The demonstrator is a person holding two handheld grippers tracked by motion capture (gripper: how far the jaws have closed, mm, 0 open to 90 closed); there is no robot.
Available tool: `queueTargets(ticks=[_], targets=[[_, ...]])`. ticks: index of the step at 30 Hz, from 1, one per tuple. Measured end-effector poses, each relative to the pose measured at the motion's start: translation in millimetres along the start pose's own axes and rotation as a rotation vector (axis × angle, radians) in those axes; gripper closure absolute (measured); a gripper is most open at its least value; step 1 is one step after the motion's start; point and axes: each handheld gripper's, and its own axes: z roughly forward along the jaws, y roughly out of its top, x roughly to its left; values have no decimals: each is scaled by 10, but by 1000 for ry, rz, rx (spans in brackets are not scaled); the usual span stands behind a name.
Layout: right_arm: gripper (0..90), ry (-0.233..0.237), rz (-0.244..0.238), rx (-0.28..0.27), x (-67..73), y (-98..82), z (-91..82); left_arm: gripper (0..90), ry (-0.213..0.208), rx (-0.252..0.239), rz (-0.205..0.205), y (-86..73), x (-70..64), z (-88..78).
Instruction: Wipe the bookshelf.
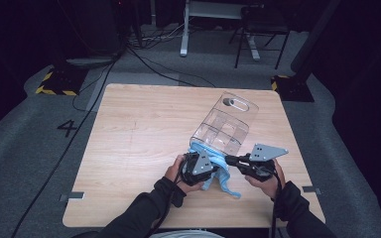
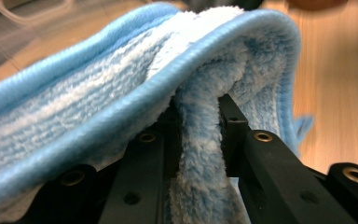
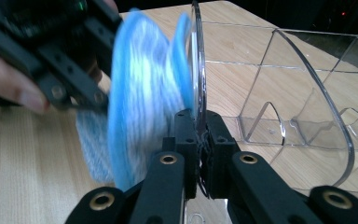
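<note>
High view: the left gripper [image 1: 204, 159] clamps a fluffy blue-and-white microfibre cloth [image 1: 220, 171] against the near wall of a clear plastic compartmented bin [image 1: 224, 125] (lying tilted on the wooden table [image 1: 144, 129]). The right gripper [image 1: 230, 159] is pinched tight on that bin's thin rim.

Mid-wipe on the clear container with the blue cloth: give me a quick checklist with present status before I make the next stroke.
1. Left gripper has the blue microfibre cloth pinched between its jaws: ok.
2. Right gripper is clamped on the clear plastic container's wall edge: ok.
3. Cloth is against the container's near wall: ok; in the right gripper view the two meet.
4. Container is steady: cannot tell; it is tilted on the wooden table, propped by the right gripper.
5. Loose cloth tail is clear of the right gripper's jaws: ok; it hangs on the table between the hands.
</note>
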Motion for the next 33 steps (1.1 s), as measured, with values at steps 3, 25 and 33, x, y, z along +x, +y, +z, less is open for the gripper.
queueTargets(ticks=[3,25,33], targets=[[868,-3,-3,3,6,3,0,759,-20,29,8,-50,-54,110],[867,-4,-6,3,7,1,1,755,59,150,-79,-302,480,-190],[867,-5,-4,0,7,-1,10,756,146,-15,-164,-145,679,-594]])
